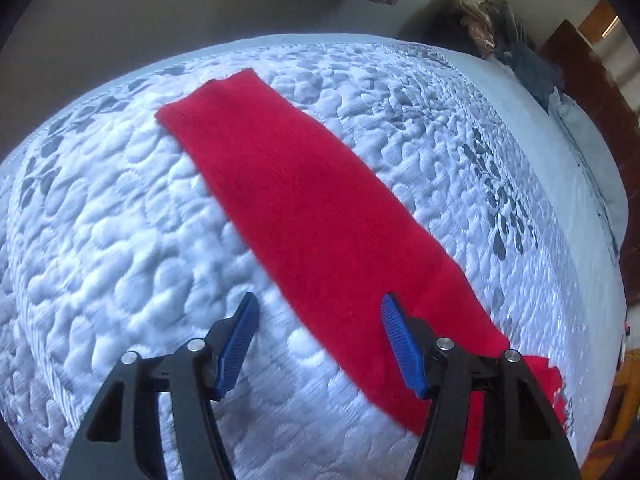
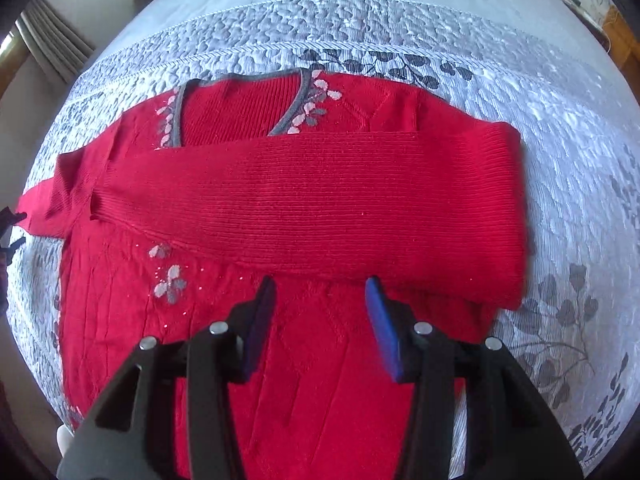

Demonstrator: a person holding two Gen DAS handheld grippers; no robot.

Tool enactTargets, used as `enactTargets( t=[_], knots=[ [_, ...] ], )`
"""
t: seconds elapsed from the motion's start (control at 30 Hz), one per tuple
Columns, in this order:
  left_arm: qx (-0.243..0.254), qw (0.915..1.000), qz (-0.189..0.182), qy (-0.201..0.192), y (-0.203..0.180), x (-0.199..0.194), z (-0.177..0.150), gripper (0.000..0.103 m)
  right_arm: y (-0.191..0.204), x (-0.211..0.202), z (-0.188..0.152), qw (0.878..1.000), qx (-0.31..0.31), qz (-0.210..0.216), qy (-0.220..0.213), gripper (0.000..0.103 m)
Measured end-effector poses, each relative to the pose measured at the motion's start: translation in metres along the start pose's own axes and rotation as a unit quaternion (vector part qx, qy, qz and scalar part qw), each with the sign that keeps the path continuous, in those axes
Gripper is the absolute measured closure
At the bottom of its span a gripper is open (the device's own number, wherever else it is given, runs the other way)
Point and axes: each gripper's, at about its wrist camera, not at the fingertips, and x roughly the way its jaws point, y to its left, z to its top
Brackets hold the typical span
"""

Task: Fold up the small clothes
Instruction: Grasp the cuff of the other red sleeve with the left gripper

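A red knit cardigan (image 2: 304,208) with grey trim and pink flower patches lies flat on the quilted bed. One sleeve (image 2: 320,204) is folded across its chest. The other sleeve (image 1: 288,200) stretches out straight over the quilt in the left wrist view. My left gripper (image 1: 318,306) is open and empty, hovering over the near part of that sleeve, with its right finger above the cloth. My right gripper (image 2: 322,290) is open and empty, just above the cardigan's body below the folded sleeve.
The white quilted bedspread (image 1: 120,240) with grey leaf print covers the bed. A pile of clothes (image 1: 492,28) sits at the far corner beside a dark wooden headboard (image 1: 588,80). Curtains (image 2: 52,40) hang behind the bed.
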Motion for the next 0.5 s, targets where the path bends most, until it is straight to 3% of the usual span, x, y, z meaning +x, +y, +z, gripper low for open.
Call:
enactTargets(
  t=[0.13, 0.2, 0.23, 0.3, 0.37, 0.5],
  knots=[
    [0.026, 0.9995, 0.012, -0.01, -0.013, 0.016, 0.01, 0.042, -0.006, 0.009, 0.001, 1.0, 0.01, -0.007, 0.006, 0.056],
    [0.038, 0.9989, 0.022, -0.017, -0.016, 0.02, 0.014, 0.064, -0.008, 0.013, 0.0, 1.0, 0.015, -0.007, 0.008, 0.056],
    [0.042, 0.9986, 0.024, -0.021, -0.019, 0.021, 0.015, 0.068, -0.009, 0.015, -0.001, 1.0, 0.016, -0.007, 0.009, 0.056],
    [0.045, 0.9987, 0.007, -0.024, -0.021, 0.02, 0.017, 0.092, -0.01, 0.018, -0.003, 1.0, 0.015, -0.006, 0.01, 0.056],
    [0.047, 0.9982, 0.0, -0.038, -0.025, 0.012, 0.017, 0.093, -0.01, 0.019, -0.005, 1.0, 0.013, -0.006, 0.009, 0.056],
    [0.06, 0.9927, -0.059, -0.087, -0.046, -0.021, 0.008, 0.093, -0.012, 0.016, -0.01, 1.0, 0.011, -0.003, 0.005, 0.056]
  ],
)
